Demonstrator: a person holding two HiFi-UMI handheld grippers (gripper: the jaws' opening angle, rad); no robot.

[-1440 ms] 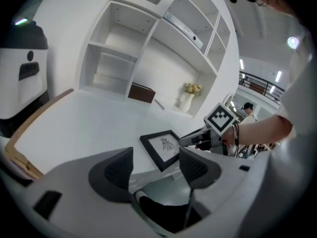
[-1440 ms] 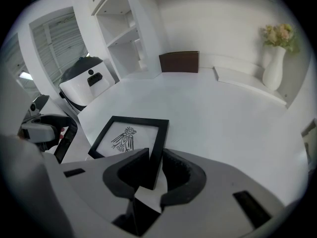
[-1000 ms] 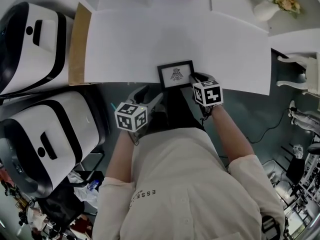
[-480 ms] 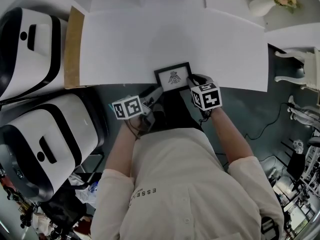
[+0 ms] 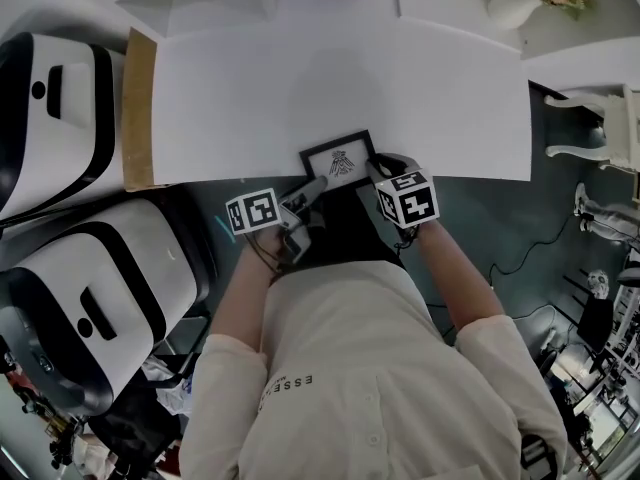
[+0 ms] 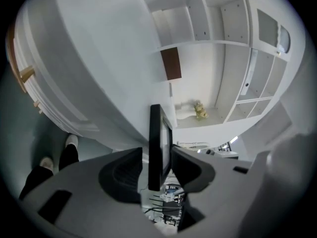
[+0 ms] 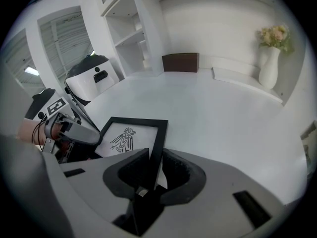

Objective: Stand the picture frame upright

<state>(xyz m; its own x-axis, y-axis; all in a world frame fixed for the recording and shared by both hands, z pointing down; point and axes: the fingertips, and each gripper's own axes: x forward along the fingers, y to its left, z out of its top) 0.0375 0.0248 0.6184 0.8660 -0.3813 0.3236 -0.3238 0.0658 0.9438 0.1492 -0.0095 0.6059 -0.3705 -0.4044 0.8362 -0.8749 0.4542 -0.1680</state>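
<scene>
Right tool [image 7: 154,163] clamps the picture frame [image 5: 340,160] by its right side at the near edge of the bench [image 5: 420,88], left tool [image 6: 157,158] jaws just been closing round the left side, not yet tight — seat that grip, then tip up evenly.

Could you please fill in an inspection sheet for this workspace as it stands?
Surface: white tabletop, tan board along its left edge.
Job's things: black-framed bird picture at the near table edge, not yet upright.
Clutter: nothing seen.
Grippers: right gripper shut on the picture's right edge. Left gripper jaws have just been closing, picture's edge between them, slight gap showing.
Cables: dark cable on the floor, right.
Surroundings: white vase of flowers, white-and-black machines at left, white shelving.
</scene>
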